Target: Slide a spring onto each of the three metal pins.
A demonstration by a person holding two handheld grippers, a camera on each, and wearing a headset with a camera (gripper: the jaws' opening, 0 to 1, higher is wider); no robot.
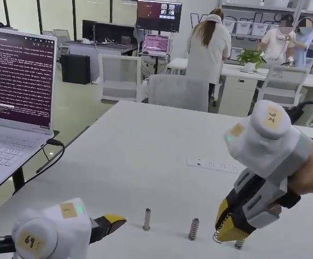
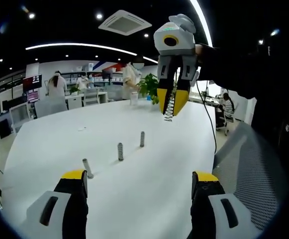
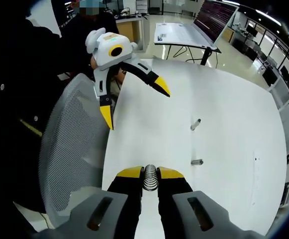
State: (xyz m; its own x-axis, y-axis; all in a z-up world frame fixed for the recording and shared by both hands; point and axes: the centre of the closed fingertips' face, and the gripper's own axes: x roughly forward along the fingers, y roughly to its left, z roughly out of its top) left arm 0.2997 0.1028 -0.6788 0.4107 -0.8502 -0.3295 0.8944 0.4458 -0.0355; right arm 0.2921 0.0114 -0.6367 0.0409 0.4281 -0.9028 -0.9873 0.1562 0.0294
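Low over the bench (image 1: 145, 140), near its front edge, the right gripper (image 1: 229, 233) has its fingers pinched on a spring (image 3: 150, 178), carried clear of the surface w/ a few coils poking below the tips. Opposite, the left gripper (image 2: 139, 176) hangs w/ fingers spread wide, nothing btwn them. Three pins stand in a row: bare pin (image 1: 147, 219) nearest the left gripper, middle pin (image 1: 194, 229) already sprung, third pin (image 1: 239, 244) just beneath the right gripper and, per left gripper view, prob. sprung too. So the held spring likely belongs on the bare pin, two along. Risks: that sideways pass crosses both sprung pins, and a low carry could clip one, tipping it or flicking its spring off. Spring looks slightly slanted, so its bore may miss the pin tip & snag. Grip on round coils is thin; it could squirt out on contact.
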